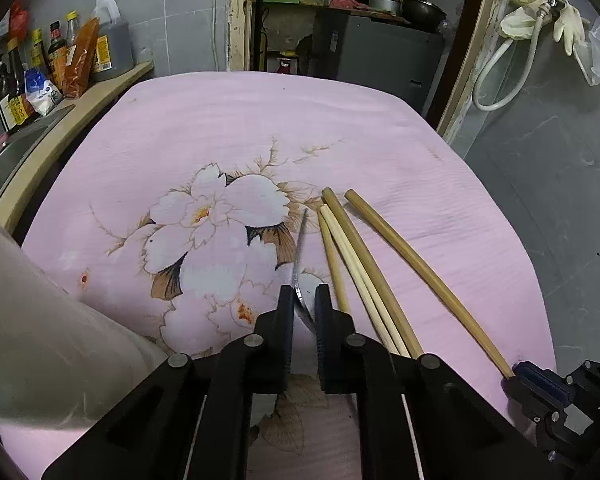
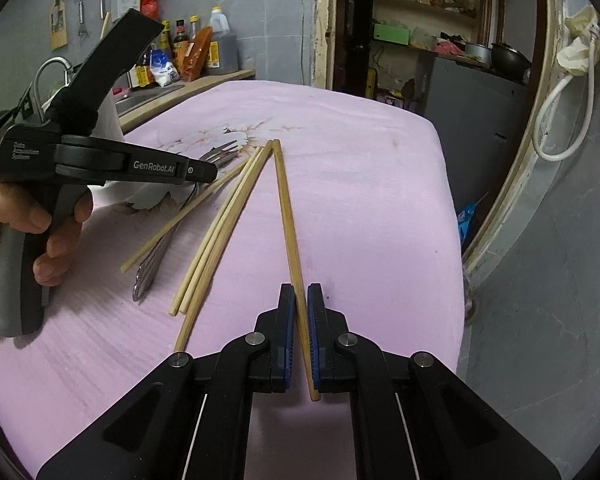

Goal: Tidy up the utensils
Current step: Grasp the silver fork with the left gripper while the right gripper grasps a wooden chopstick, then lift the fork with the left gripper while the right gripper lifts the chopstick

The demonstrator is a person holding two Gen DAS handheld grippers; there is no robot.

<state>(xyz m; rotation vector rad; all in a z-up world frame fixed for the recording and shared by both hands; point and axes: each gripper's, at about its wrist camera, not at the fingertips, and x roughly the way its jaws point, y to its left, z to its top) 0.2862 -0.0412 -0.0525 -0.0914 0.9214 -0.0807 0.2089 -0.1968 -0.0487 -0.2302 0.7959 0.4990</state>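
Right wrist view shows the right tongs (image 2: 300, 300) clamped on a brown chopstick (image 2: 286, 204) lying on the pink tabletop (image 2: 380, 200), while the left tongs (image 1: 303, 300) grip the fork (image 1: 300, 256) beside three loose chopsticks (image 2: 216, 232), so lifting both cleanly likely comes next.

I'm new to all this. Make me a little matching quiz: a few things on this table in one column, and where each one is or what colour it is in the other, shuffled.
Things:
1. fork
2. dark chopstick
3. cloth
4. glove

Descriptions:
A. pink with a flower print
B. draped over a pipe on the wall
C. clamped by the right gripper
D. edge-on in the left gripper

Pairs: 1-D, 2-C, 3-A, 4-B
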